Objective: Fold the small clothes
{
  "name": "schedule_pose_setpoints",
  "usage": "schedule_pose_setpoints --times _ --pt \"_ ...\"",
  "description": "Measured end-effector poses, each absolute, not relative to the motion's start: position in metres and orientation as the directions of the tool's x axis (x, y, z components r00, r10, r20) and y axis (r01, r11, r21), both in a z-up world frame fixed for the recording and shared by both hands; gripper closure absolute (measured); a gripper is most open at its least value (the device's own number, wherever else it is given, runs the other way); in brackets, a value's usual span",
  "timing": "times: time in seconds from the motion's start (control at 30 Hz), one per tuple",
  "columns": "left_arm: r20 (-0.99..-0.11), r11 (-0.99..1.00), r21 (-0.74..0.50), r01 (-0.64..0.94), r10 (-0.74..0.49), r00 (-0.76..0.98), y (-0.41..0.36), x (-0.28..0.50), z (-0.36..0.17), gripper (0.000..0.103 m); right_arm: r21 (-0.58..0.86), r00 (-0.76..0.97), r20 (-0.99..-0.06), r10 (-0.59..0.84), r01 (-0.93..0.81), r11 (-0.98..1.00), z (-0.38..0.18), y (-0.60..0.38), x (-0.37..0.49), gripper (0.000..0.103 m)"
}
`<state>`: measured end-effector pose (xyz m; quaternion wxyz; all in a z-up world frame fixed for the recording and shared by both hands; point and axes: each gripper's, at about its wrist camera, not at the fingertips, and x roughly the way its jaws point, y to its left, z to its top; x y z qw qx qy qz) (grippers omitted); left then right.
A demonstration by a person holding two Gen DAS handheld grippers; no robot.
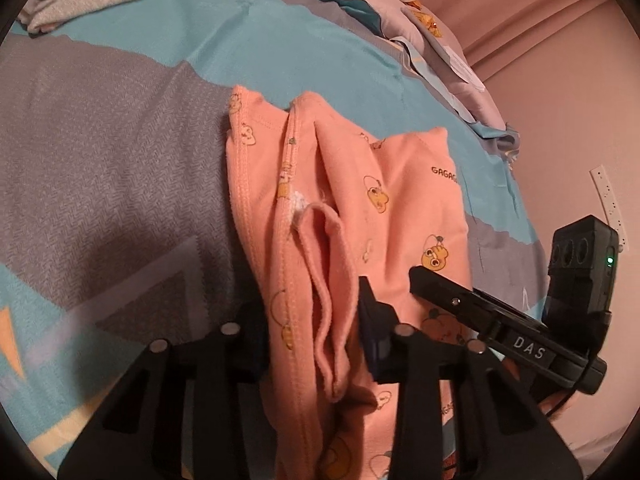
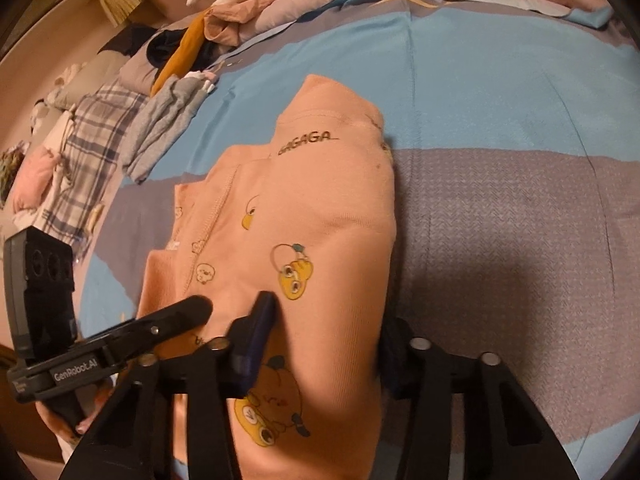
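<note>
The peach printed garment (image 1: 400, 208) lies partly folded on the bed (image 1: 120, 168) — its near edge bunched between the fingers of both grippers. The left gripper (image 1: 316, 344) is clamped on a ridge of fabric; the right gripper (image 2: 324, 344) pinches the neighbouring hem, just beside it.

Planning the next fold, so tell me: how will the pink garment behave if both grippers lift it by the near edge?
The pink garment looks like soft knit with loose ridges, so it would probably droop rather than hold shape. Its stacked layers may slide apart. It seems light, and on the bedsheet it would likely bunch if pushed.
</note>
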<state>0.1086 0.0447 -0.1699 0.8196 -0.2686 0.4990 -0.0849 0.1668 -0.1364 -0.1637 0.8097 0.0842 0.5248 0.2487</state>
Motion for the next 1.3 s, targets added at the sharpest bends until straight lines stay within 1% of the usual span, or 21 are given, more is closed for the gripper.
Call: schedule_pose_setpoints --times 0.03,0.13,0.4,0.7,0.93,1.3 --pt "-0.774 0.848 -0.515 -0.125 -0.397 0.493 0.042 0.108 -0.167 0.071 0.393 0.332 -0.805 0.491 -0.322 0.861 -0.161 -0.136 0.166 0.076" --pt "-0.762 0.848 -0.517 -0.12 -0.392 0.515 0.039 0.103 -0.155 0.073 0.38 0.357 -0.794 0.492 -0.341 0.86 -0.15 -0.135 0.161 0.081" --pt "-0.731 0.857 -0.512 -0.061 -0.397 0.555 0.02 0.095 -0.127 0.074 0.366 0.418 -0.757 0.503 -0.367 0.855 -0.124 -0.146 0.154 0.082" --pt "-0.706 0.866 -0.5 0.017 -0.419 0.571 -0.013 0.105 -0.11 0.074 0.322 0.497 -0.733 0.465 -0.348 0.88 -0.103 -0.174 0.151 0.082" --pt "-0.728 0.882 -0.471 0.033 -0.409 0.551 -0.033 0.118 -0.117 0.073 0.326 0.505 -0.74 0.444 -0.308 0.894 -0.11 -0.187 0.157 0.082" --pt "-0.78 0.905 -0.426 0.008 -0.372 0.504 -0.043 0.134 -0.14 0.073 0.346 0.458 -0.777 0.432 -0.264 0.901 -0.135 -0.191 0.168 0.082"
